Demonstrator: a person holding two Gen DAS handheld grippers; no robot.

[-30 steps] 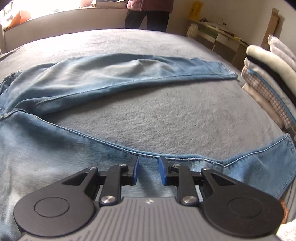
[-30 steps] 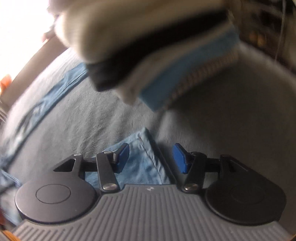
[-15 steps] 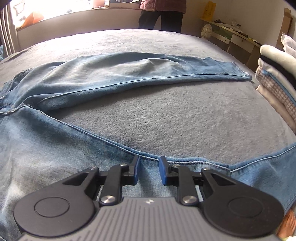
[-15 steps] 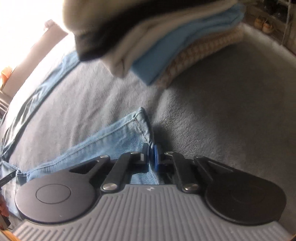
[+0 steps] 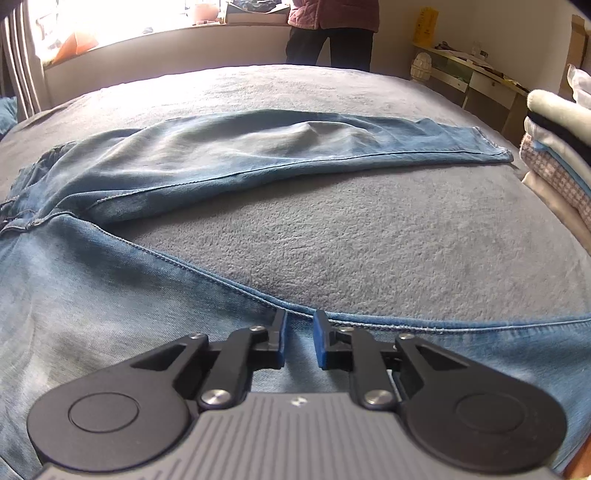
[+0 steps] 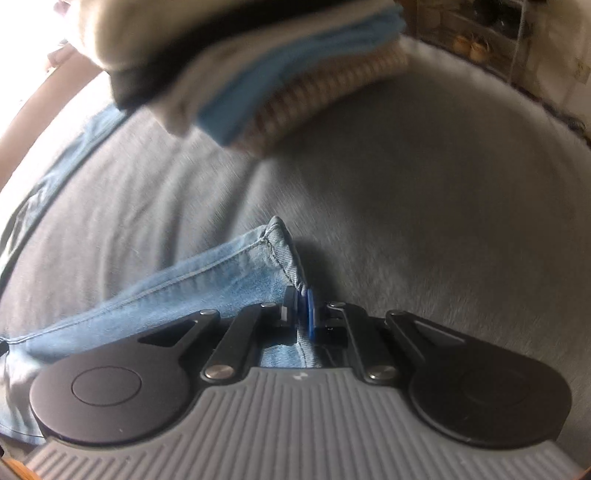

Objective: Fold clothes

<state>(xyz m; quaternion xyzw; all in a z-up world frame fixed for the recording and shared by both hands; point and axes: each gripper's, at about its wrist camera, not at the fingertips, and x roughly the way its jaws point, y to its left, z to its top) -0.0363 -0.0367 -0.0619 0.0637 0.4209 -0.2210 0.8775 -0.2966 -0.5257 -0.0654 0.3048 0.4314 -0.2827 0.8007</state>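
Note:
Light blue jeans (image 5: 110,314) lie spread on a grey blanket (image 5: 369,240), the far leg (image 5: 258,147) stretched out to the right. My left gripper (image 5: 299,334) hovers over the inner seam of the near leg. Its jaws are closing, with a narrow gap left and flat denim showing in it, and the blue pads (image 5: 281,339) do not pinch the cloth. In the right wrist view, my right gripper (image 6: 301,304) is shut on the hem of the near leg (image 6: 273,251), which bunches up between the pads.
A stack of folded clothes (image 5: 554,147) sits at the bed's right edge and looms blurred over the right gripper (image 6: 258,74). A person (image 5: 332,33) stands beyond the far edge, by a bright window. A low desk (image 5: 480,81) stands at the back right.
The right gripper's jaws went from wide apart to shut on the jeans hem, which now stands up between them. The left gripper's gap narrowed slightly over the seam.

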